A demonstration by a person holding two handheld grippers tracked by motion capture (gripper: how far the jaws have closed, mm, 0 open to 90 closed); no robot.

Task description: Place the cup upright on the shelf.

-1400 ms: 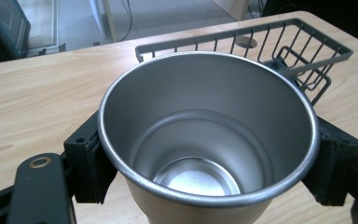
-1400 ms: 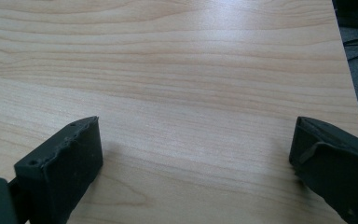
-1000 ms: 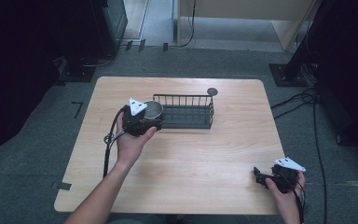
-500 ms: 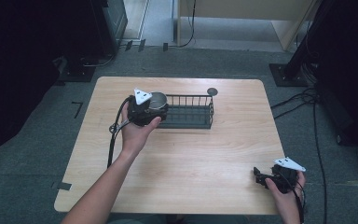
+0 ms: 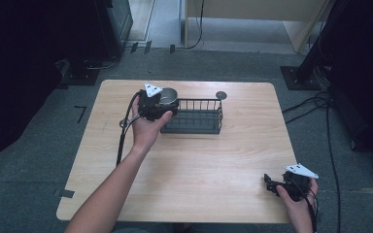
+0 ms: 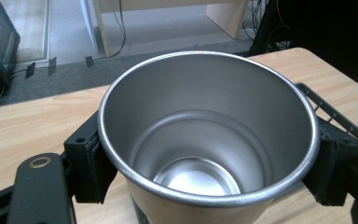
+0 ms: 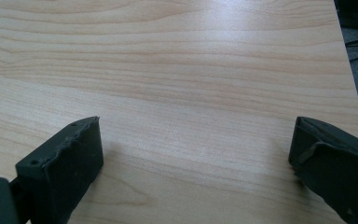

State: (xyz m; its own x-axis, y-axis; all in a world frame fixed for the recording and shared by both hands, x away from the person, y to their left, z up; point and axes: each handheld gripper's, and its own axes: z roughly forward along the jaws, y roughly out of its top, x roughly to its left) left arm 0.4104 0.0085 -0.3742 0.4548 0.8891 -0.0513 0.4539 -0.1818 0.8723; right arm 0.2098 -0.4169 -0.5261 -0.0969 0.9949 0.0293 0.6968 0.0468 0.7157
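High view: left gripper is clamped on a steel cup, held just above the near-left end of the wire rack. Cup is picked up already; what is left, judging by position, is setting it down in the rack and letting go. Right gripper is parked near the table corner, jaws spread wide, nothing between them. Left gripper view: cup is round, tapered, brushed metal, rolled rim, stepped base, empty, pinched on 2 sides by black pads. Rack is dark thin wire, rectangular. Table is pale wood-grain laminate.
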